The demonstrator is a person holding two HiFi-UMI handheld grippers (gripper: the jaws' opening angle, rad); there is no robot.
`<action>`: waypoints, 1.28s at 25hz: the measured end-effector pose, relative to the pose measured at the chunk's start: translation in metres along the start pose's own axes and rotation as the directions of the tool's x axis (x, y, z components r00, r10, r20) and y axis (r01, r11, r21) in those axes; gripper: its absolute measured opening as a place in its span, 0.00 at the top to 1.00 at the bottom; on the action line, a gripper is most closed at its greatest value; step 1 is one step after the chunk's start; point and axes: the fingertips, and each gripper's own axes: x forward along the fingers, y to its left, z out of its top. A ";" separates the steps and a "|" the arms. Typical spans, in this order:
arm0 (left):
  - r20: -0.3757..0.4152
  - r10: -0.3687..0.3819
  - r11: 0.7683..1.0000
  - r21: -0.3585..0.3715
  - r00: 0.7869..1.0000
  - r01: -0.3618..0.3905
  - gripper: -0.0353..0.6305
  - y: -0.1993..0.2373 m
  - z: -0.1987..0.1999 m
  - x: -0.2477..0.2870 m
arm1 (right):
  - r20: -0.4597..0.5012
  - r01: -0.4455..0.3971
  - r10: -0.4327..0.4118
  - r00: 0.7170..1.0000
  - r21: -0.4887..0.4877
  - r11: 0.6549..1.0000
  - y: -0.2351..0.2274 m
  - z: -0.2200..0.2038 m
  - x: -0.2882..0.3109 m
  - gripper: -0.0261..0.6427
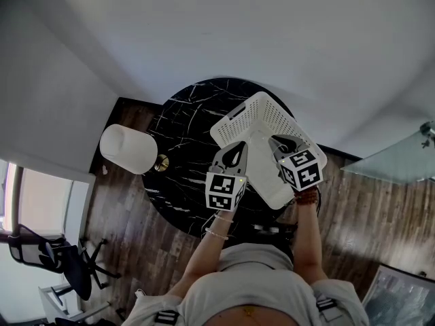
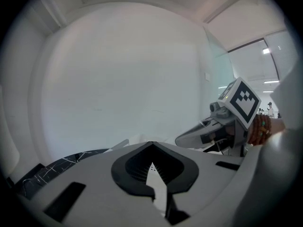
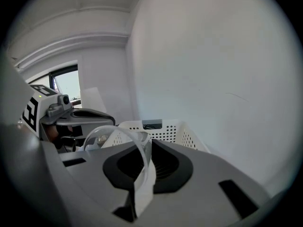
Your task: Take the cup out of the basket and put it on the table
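A white perforated basket [image 1: 231, 119] stands tilted on the round black marble table [image 1: 180, 131]. Both grippers hover over the basket's near part. My right gripper [image 1: 277, 142] is shut on the thin wall of a clear cup [image 3: 116, 132], whose rim arcs up to the left of the jaws [image 3: 143, 151], above the basket [image 3: 173, 131]. In the head view the cup is too faint to make out. My left gripper [image 1: 238, 147] is close beside it on the left, its jaws [image 2: 151, 159] drawn together with only a narrow slit and nothing visible between them.
A white cylinder [image 1: 127, 148] with a brass foot [image 1: 161, 163] stands off the table's left edge. A black office chair [image 1: 64, 258] is on the wood floor at lower left. A glass panel [image 1: 394, 160] is at the right. Bare marble lies left of the basket.
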 end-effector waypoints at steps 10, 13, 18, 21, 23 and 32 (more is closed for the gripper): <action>-0.002 -0.002 1.000 0.000 1.000 0.002 0.94 -0.001 -0.001 -0.003 | 0.079 0.008 -0.007 0.997 -0.008 1.000 0.007 0.019 -0.016 0.92; -0.004 -0.004 1.000 0.000 1.000 0.004 0.94 -0.001 -0.002 -0.004 | 0.103 0.009 -0.008 0.995 -0.013 1.000 0.010 0.027 -0.021 0.92; -0.002 -0.006 1.000 0.008 1.000 0.006 0.94 -0.003 -0.001 -0.006 | 0.144 0.009 -0.006 0.990 -0.014 1.000 0.013 0.037 -0.030 0.92; 0.000 -0.007 1.000 0.005 1.000 0.007 0.94 -0.004 0.000 -0.007 | 0.164 0.013 -0.010 0.986 -0.020 1.000 0.016 0.042 -0.035 0.92; 0.001 -0.008 1.000 0.003 1.000 0.008 0.94 -0.004 0.000 -0.007 | 0.180 0.019 -0.014 0.984 -0.026 0.999 0.017 0.045 -0.038 0.92; 0.011 -0.022 1.000 -0.017 1.000 0.022 0.94 -0.008 0.004 -0.007 | 0.250 0.042 -0.030 0.968 -0.040 0.998 0.020 0.056 -0.051 0.92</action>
